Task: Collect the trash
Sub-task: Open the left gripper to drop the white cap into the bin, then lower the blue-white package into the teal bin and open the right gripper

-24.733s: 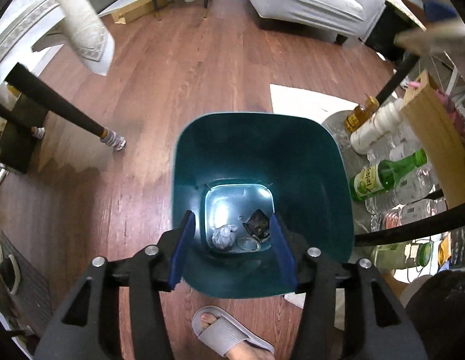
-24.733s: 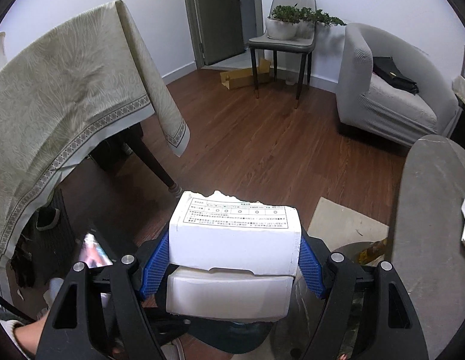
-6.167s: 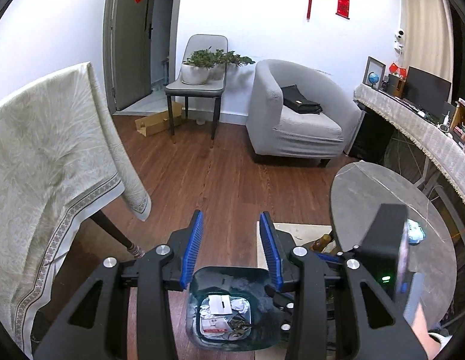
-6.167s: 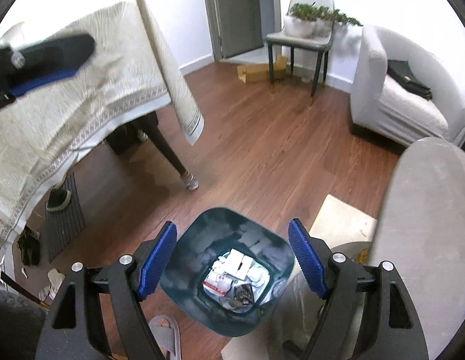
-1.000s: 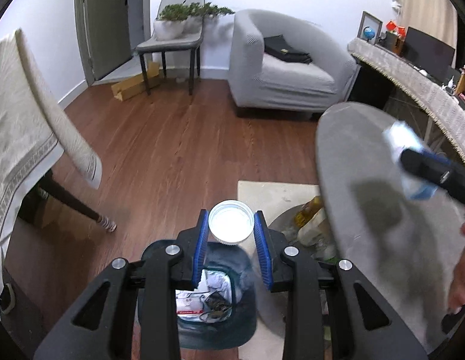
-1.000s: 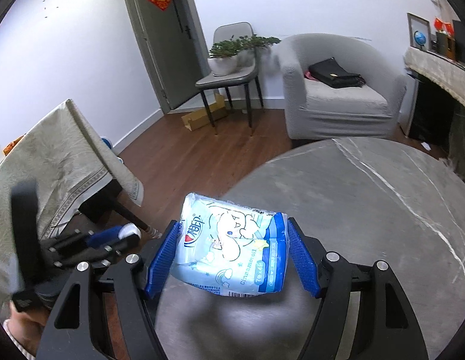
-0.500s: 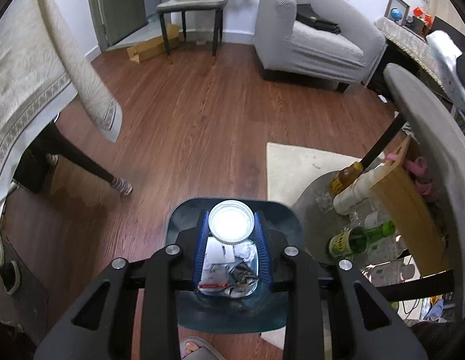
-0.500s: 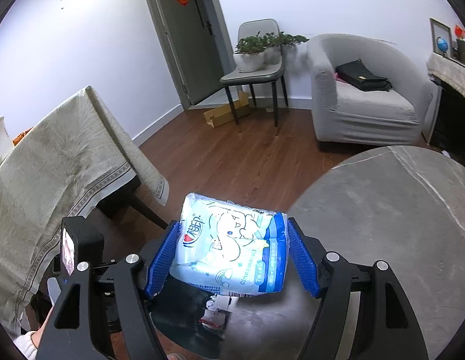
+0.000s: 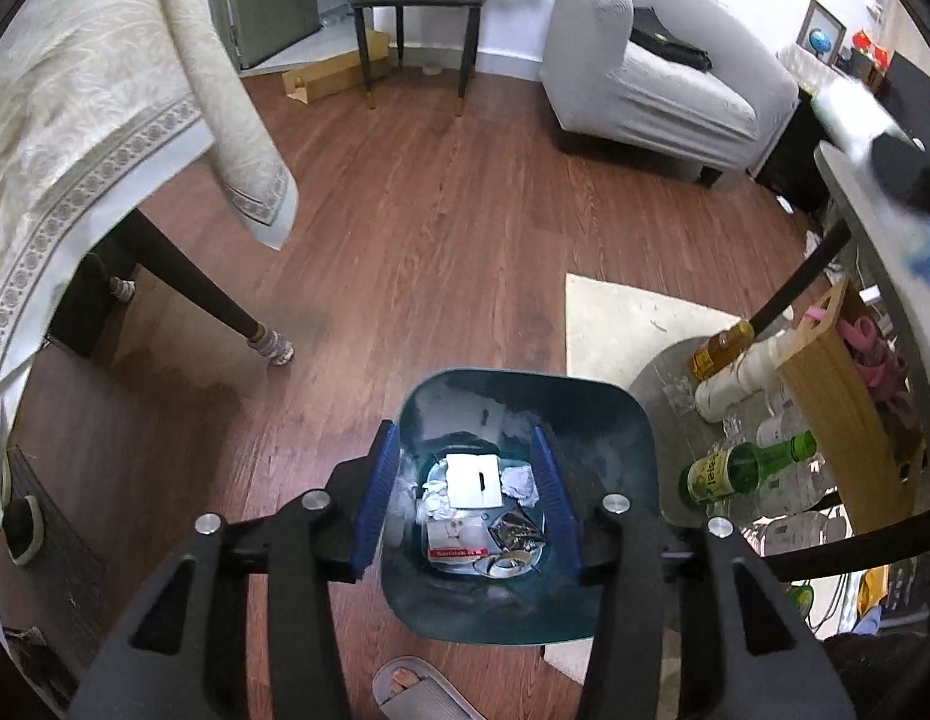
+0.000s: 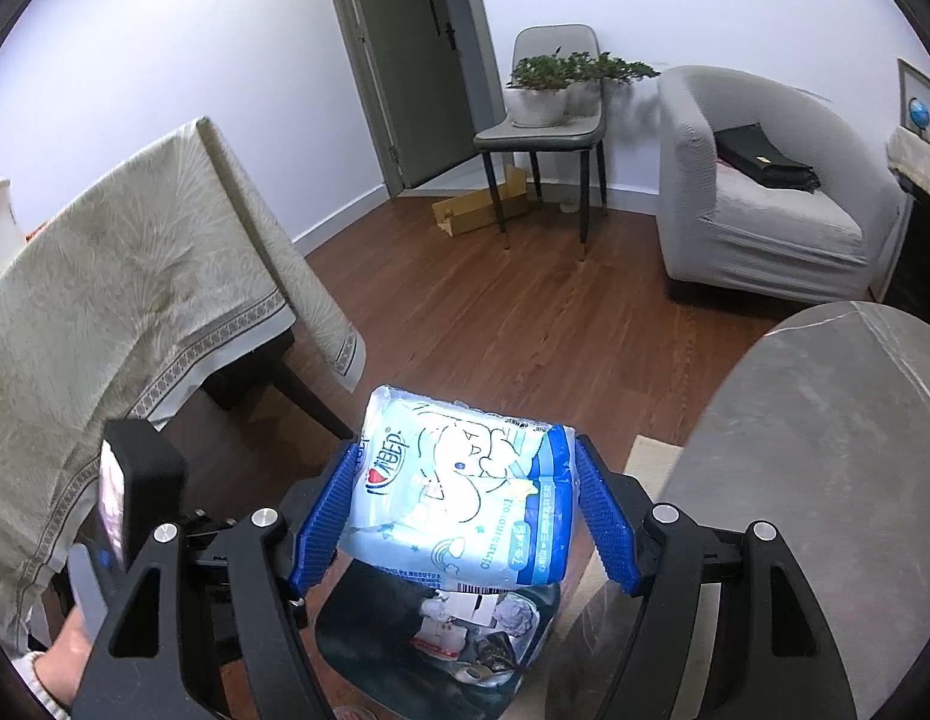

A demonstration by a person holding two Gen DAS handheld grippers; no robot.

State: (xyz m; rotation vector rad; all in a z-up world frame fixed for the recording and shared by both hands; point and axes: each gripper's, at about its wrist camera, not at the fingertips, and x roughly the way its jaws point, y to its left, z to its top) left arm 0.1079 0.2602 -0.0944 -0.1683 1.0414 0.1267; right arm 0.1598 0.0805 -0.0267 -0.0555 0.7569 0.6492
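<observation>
A dark teal trash bin point(image 9: 615, 420) stands on the wood floor, holding paper scraps, a white card and wrappers. My left gripper point(image 9: 465, 492) hangs open and empty right above the bin's mouth. My right gripper point(image 10: 465, 510) is shut on a light blue tissue pack point(image 10: 459, 480) with a cartoon print, held above the bin point(image 10: 345, 630), whose contents show below the pack. The left gripper's body point(image 10: 141, 480) shows at the left of the right wrist view.
A round grey marble table point(image 10: 825, 480) is at right. Bottles point(image 9: 741, 468) and a wooden box point(image 9: 843, 396) sit under it. A cloth-covered table point(image 9: 75, 120) with a dark leg point(image 9: 189, 276) is left. A grey armchair point(image 9: 645, 78), chair and beige mat point(image 9: 627, 324) lie beyond. A slippered foot point(image 9: 417, 690) is near the bin.
The left gripper has opened and the white round lid it held is gone from its fingers. The right gripper has carried the tissue pack off the marble table to above the bin.
</observation>
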